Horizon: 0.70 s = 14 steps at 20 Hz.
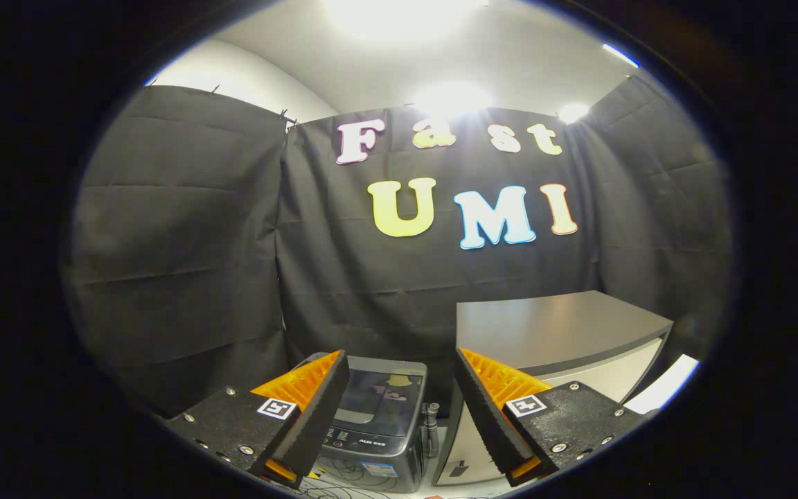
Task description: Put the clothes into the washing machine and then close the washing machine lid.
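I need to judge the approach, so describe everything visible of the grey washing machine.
The small grey top-loading washing machine stands upright on the floor, low and beyond the open claw, seen in the gap between its fingers. Its dark glossy lid lies flat and looks closed, mirroring the wall. A control strip with small buttons runs along the front edge, with a label below. The left finger hides its left side. A metallic cylinder stands at its right, before the grey-topped white cabinet. Nothing visibly rests on it.
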Each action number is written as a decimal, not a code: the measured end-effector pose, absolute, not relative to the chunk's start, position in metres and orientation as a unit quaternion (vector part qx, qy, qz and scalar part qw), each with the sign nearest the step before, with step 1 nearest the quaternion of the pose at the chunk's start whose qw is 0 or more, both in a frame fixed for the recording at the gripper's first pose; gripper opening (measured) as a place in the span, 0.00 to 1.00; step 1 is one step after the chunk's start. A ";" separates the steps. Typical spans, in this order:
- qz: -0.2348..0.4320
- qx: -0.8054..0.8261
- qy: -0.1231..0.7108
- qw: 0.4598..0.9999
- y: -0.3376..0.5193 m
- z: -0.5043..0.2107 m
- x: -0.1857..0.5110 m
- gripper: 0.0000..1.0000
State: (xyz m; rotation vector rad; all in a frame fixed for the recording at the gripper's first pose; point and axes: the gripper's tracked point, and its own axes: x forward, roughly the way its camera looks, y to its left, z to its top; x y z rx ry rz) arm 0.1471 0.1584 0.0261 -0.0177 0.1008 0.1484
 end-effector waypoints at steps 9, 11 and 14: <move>0.031 -0.005 0.039 0.999 0.088 0.035 0.098 0.94; 0.023 -0.003 0.042 0.999 0.076 0.034 0.091 0.94; 0.015 -0.004 0.047 0.999 0.063 0.030 0.084 0.94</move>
